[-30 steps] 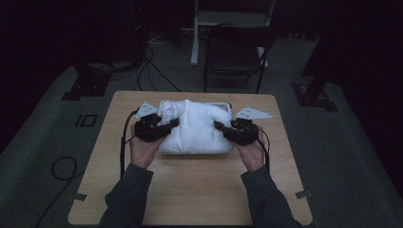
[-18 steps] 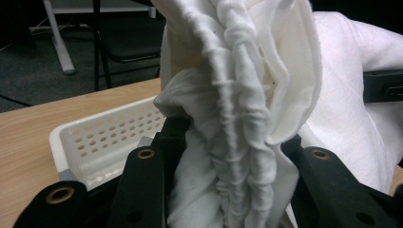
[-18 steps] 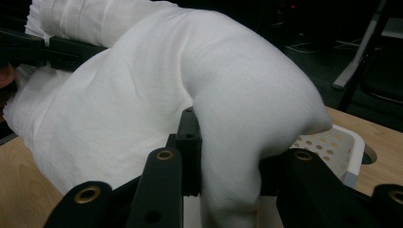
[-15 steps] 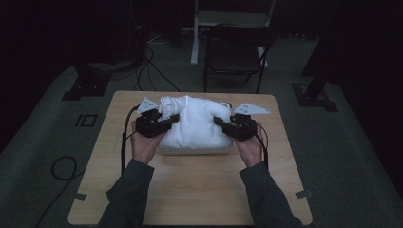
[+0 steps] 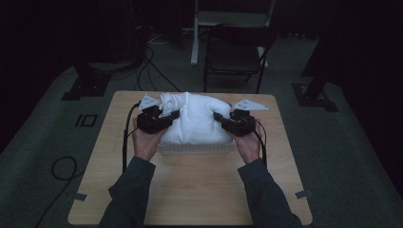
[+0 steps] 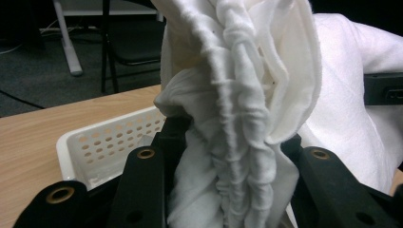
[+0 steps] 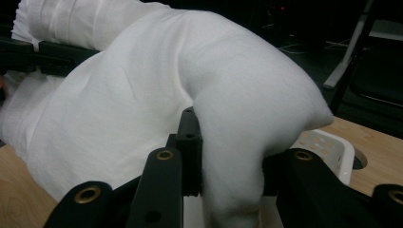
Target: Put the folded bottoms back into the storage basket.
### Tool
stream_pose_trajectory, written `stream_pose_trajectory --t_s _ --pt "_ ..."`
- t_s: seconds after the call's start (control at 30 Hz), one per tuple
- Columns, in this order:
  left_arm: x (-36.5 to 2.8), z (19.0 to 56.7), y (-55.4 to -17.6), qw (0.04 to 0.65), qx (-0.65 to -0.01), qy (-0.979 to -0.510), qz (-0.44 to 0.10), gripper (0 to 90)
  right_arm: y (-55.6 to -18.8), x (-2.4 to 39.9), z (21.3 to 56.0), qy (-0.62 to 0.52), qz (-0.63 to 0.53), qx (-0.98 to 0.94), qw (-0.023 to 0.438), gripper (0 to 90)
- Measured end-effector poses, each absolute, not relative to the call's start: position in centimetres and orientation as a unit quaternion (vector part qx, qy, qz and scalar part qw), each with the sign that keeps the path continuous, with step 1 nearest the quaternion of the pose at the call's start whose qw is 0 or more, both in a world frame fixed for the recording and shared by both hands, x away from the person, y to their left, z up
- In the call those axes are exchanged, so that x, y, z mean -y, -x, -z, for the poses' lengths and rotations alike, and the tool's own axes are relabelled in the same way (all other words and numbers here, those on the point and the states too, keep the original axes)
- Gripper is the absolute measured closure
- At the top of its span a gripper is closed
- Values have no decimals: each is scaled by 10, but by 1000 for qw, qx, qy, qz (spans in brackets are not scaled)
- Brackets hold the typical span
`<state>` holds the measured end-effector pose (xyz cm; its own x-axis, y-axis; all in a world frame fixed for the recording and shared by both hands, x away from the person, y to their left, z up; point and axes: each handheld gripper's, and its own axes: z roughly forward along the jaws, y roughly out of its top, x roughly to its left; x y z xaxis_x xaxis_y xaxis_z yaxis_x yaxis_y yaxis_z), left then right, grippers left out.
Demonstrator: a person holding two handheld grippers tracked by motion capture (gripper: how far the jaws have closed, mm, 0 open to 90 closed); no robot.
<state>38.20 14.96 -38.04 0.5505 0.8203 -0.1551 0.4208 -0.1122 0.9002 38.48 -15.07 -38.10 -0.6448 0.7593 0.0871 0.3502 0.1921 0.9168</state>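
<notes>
Cloth: a bulky white cloth (image 5: 195,118), towel-like, heaped over a white perforated basket (image 5: 195,148) in the middle of the counter (image 5: 199,190). It bulges well above the rim and hides most of the basket.
Left hand-held gripper: my left hand-held gripper (image 6: 228,180) is clamped on a gathered, pleated bunch of the cloth at its left end; the folds stand up between the jaws, so I hold several layers at once.
Right hand-held gripper: my right hand-held gripper (image 7: 228,175) is closed on a thick rounded fold at the cloth's right end, just above the basket's corner.
Why both ends: I judge that gripping the two ends lets me control the whole bundle and keep it from spilling over one side.
Basket: it sits flat on the counter; its holed wall shows beside my left jaws and its corner beside my right jaws.
Step in hand: either lifting the cloth out or settling it in; I cannot tell which.
Risk: loose layers could slip from the pinch.
</notes>
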Motion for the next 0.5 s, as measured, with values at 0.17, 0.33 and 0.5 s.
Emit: stream_pose_trajectory --t_s 0.17,0.33,0.5 --pt "-149 381 -386 508 -436 -716 -197 600 -389 151 382 -377 -516 -743 199 708" --pt "-148 381 -390 507 -440 -714 -199 600 -394 150 384 -384 -517 -739 197 708" --pt "-148 383 -394 505 -443 -713 -199 600 -399 150 386 -388 -516 -738 196 708"
